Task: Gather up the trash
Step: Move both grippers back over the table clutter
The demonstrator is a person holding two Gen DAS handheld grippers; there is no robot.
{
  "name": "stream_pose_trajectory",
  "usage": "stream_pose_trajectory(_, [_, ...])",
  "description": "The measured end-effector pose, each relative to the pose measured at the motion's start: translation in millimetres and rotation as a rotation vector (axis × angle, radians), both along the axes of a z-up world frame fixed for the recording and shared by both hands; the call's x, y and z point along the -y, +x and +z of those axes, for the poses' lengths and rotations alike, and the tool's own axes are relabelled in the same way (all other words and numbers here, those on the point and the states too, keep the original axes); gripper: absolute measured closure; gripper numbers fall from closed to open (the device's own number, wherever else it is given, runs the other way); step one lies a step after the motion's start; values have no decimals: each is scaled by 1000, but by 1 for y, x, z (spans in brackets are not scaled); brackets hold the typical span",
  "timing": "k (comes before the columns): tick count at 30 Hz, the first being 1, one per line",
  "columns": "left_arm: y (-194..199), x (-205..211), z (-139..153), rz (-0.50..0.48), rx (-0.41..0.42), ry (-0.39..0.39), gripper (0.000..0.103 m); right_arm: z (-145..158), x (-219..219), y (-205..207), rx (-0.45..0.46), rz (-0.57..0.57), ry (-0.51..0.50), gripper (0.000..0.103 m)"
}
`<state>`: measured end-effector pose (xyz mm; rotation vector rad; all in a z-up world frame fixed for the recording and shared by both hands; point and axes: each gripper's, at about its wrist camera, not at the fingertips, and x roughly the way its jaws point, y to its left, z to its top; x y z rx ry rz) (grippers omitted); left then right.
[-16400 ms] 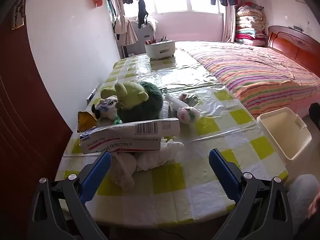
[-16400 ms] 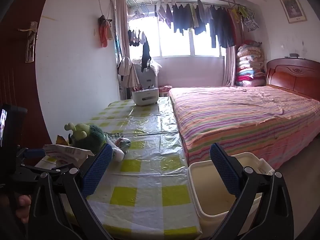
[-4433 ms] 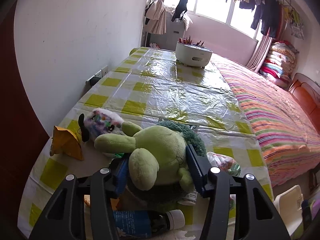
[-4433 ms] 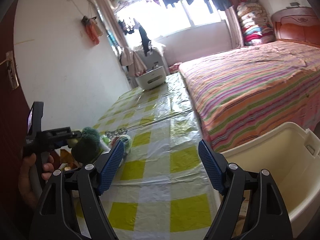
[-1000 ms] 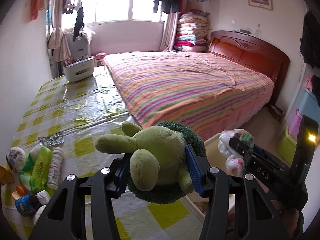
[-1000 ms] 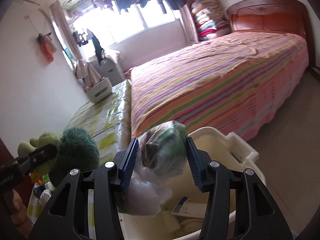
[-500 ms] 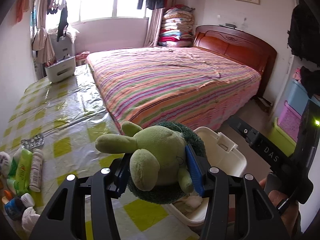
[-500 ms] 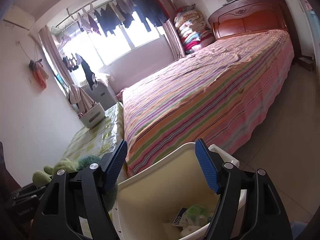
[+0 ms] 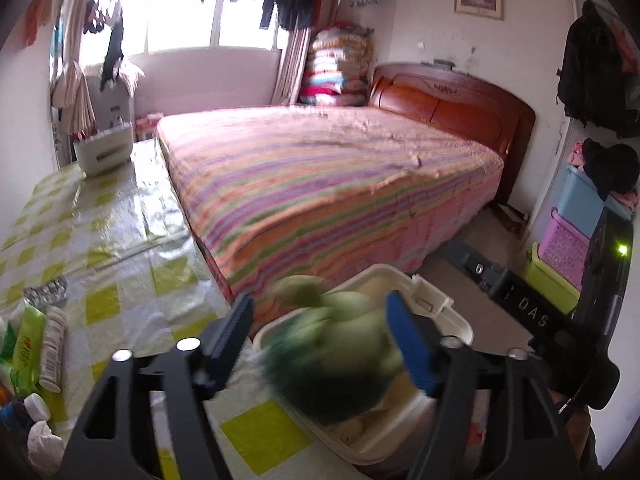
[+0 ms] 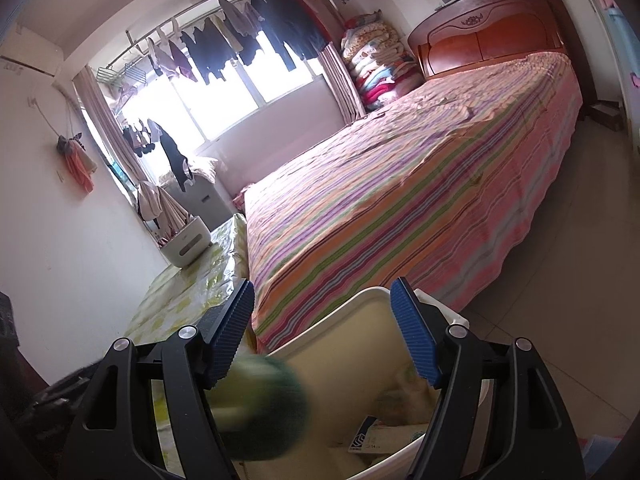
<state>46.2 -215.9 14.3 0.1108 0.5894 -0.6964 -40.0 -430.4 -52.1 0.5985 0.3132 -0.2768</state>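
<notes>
The green plush toy (image 9: 336, 352) is blurred, dropping clear of my left gripper (image 9: 320, 334) into the cream bin (image 9: 440, 312) below. The left jaws are opening and their blue pads no longer touch the toy. In the right wrist view the same plush toy (image 10: 264, 400) falls as a green blur over the cream bin (image 10: 348, 312), low and left of my right gripper (image 10: 322, 328). That gripper stands open over the bin with nothing between its pads. A boxed carton (image 10: 372, 438) and other trash lie inside the bin.
A yellow-checked table (image 9: 120, 240) holds bottles, a green packet (image 9: 26, 340) and a blister pack (image 9: 46, 290) at its left end, and a white holder (image 9: 104, 148) at the far end. A striped bed (image 9: 320, 176) runs alongside. Stacked coloured crates (image 9: 568, 240) stand at the right.
My left gripper has opened and let go of the plush toy, which now falls towards the bin. The right gripper stays open over the bin, tilted slightly.
</notes>
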Motion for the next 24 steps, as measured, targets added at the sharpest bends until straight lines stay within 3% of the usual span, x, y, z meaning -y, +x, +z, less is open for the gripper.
stream_pose_trajectory(3, [-2, -6, 8, 39, 51, 0, 21, 1, -1, 0, 6, 3, -4, 33])
stream_pose_trajectory(5, [1, -12, 14, 64, 62, -7, 21, 2, -3, -1, 14, 8, -1, 33])
stream_pose_trajectory(14, [30, -63, 23, 219, -8, -61, 21, 7, -25, 13, 20, 71, -10, 32])
stream_pose_trajectory(24, [39, -114, 27, 338, -27, -56, 21, 10, -71, 42, 13, 195, -14, 30])
